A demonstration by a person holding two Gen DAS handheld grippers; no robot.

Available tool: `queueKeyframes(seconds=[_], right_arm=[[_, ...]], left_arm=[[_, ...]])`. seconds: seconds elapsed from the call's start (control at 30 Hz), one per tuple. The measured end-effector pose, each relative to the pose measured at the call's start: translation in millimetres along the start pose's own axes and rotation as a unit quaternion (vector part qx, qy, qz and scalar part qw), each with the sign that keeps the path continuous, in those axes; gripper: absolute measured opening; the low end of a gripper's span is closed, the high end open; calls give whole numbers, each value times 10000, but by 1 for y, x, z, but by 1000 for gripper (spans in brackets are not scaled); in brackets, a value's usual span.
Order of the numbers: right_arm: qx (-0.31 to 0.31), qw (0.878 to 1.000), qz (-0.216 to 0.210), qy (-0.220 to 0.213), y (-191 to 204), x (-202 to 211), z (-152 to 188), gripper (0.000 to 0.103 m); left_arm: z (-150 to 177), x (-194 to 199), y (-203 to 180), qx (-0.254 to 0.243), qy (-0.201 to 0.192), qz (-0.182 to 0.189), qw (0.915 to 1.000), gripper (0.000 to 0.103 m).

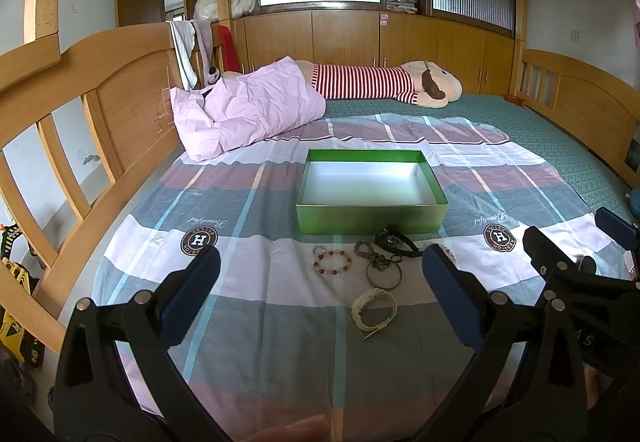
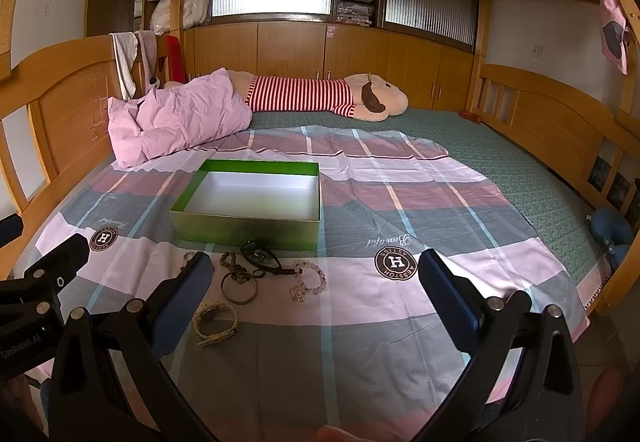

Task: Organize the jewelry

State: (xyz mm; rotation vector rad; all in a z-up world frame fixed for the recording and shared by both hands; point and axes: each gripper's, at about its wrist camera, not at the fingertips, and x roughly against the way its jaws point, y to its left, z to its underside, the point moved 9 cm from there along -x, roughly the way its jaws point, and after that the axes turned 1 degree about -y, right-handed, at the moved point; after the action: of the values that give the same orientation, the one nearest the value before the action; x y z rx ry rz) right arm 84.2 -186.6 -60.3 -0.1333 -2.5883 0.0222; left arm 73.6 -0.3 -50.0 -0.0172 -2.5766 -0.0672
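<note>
An open green box (image 1: pixel 370 217) with a white inside stands empty on the plaid sheet; it also shows in the right wrist view (image 2: pixel 246 228). In front of it lie several pieces: a pink bead bracelet (image 1: pixel 332 262), a dark bangle (image 1: pixel 384 276), a cream watch (image 1: pixel 374 308), a black strap piece (image 1: pixel 396 240), and a clear bead bracelet (image 2: pixel 310 282). My left gripper (image 1: pixel 320 282) is open and empty, just short of the jewelry. My right gripper (image 2: pixel 314 284) is open and empty, with the jewelry between and left of its fingers.
The plaid sheet (image 2: pixel 400 201) covers a green mattress (image 2: pixel 520 169). A pink pillow (image 1: pixel 248 105) and a striped plush toy (image 1: pixel 380 81) lie at the back. Wooden bed rails (image 1: pixel 100 121) stand left and right (image 2: pixel 560 121).
</note>
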Motion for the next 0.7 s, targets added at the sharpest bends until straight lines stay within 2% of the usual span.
queueKeyframes(seconds=[0.7], right_arm=[[-48,10000,-60,-5,3,3,-1,101]], left_arm=[[0,-1,1,-1,-4,4,10000,100]])
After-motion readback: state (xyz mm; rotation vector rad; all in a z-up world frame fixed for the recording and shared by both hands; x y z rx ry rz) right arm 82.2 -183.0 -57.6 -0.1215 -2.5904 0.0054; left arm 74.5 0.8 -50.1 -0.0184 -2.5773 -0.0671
